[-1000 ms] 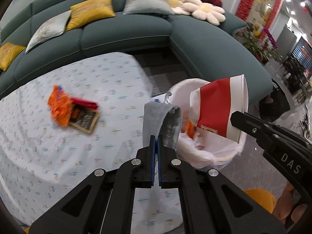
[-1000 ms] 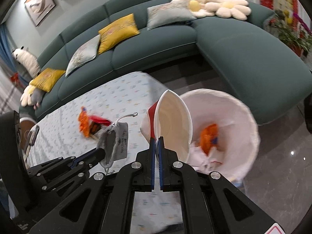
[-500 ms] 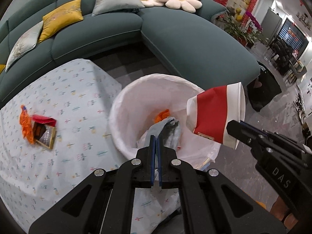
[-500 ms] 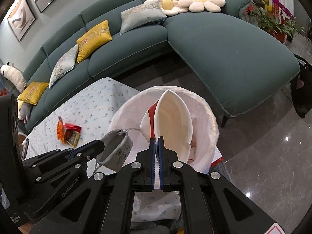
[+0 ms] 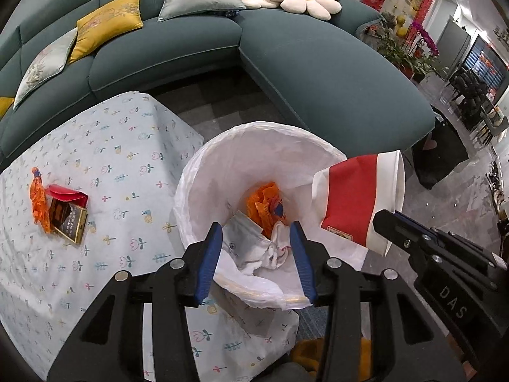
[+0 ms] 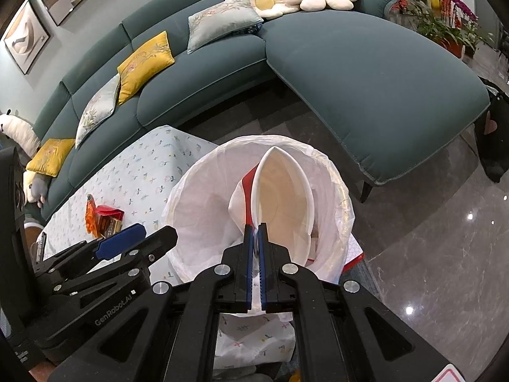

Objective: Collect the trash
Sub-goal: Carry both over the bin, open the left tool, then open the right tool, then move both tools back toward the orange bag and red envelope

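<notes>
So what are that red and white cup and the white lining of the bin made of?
The red and white cup looks like thin matte paperboard: the right gripper has squashed its rim into a pointed oval with sharp creases. The bin liner looks like thin, translucent plastic film, crinkled and faintly glossy where it folds over the rim. Neither can be confirmed by sight alone.

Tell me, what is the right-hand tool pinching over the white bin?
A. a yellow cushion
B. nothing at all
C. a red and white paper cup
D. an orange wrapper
C: the right gripper has its jaws shut on the flattened red and white paper cup, held above the white bin.
</notes>
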Available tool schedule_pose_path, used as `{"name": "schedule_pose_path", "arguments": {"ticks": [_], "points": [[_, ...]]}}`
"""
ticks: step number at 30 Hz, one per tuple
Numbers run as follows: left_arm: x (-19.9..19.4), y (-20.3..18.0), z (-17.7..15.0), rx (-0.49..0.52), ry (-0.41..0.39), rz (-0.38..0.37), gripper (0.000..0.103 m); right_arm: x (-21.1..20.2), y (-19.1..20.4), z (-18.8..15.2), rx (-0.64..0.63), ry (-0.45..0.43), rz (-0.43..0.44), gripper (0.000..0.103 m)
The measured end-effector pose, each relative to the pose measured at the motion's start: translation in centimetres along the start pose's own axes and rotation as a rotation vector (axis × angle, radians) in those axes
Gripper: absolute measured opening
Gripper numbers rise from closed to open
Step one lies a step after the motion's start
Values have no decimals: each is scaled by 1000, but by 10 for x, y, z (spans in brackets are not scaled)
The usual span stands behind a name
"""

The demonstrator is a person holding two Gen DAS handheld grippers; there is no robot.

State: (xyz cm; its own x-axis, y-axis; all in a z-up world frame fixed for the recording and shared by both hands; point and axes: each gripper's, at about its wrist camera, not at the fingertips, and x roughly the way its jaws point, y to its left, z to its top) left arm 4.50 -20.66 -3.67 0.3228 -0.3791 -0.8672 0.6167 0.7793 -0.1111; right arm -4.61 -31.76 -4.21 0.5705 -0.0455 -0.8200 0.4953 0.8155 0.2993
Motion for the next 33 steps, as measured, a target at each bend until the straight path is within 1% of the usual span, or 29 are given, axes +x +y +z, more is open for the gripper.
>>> {"name": "schedule_pose_path", "arguments": {"ticks": [6,8,10,11,13,16,22,27,31,33], "points": [[-3,9,-3,-19,1,9,44,2,9,2,-17,0,-2,4],[-4,13,-4,-24,1,17,48,2,13,3,-30,-5,-7,6],[-4,17,-4,-36,0,23,59,1,17,4,-34,-9,-10,10],[-6,21,-5,-47,-6,29,60,1,18,4,-32,-9,-11,12],[-7,27,-7,-68,-3,46,60,1,20,5,-29,-10,-14,19],[-9,36,-9,-80,-4,60,60,1,29,6,-42,-13,-19,23],[-18,55,-17,-114,-10,76,60,0,46,1,-67,-8,-16,29],[-28,75,-25,-141,-19,99,60,-1,68,-3,-100,-6,-11,33],[-36,93,-33,-171,-25,115,61,-2,87,-8,-129,-8,-8,38],[-40,103,-38,-190,-27,123,62,-1,98,-11,-147,-6,-3,39]]}}
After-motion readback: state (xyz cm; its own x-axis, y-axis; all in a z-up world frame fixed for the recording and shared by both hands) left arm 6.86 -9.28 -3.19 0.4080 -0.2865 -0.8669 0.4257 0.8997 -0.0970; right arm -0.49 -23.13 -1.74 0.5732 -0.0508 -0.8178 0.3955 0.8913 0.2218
